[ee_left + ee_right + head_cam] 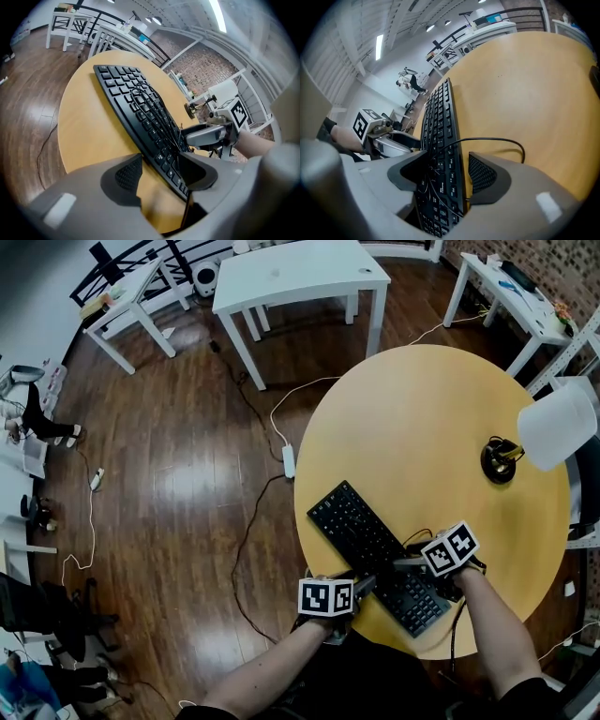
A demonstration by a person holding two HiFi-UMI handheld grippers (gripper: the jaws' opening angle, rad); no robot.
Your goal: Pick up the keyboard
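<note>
A black keyboard (pixel 375 545) lies slantwise on the round yellow table (pixel 422 418), close to its near edge. My left gripper (pixel 367 583) is at the keyboard's near left side. In the left gripper view its jaws (pixel 161 171) stand open astride the keyboard's (pixel 136 103) long edge, with bare table showing beside the left pad. My right gripper (pixel 403 563) reaches in from the opposite side. In the right gripper view its jaws (pixel 447 176) straddle the other long edge of the keyboard (pixel 440 122), with a thin gap at the right pad (pixel 483 176). A thin black cable (pixel 487 139) loops beside it.
A desk lamp with a white shade (pixel 558 423) and a black base (pixel 499 460) stands at the table's right. White tables (pixel 300 277) stand behind on the wooden floor, where a white power strip (pixel 289 461) and cables lie left of the round table.
</note>
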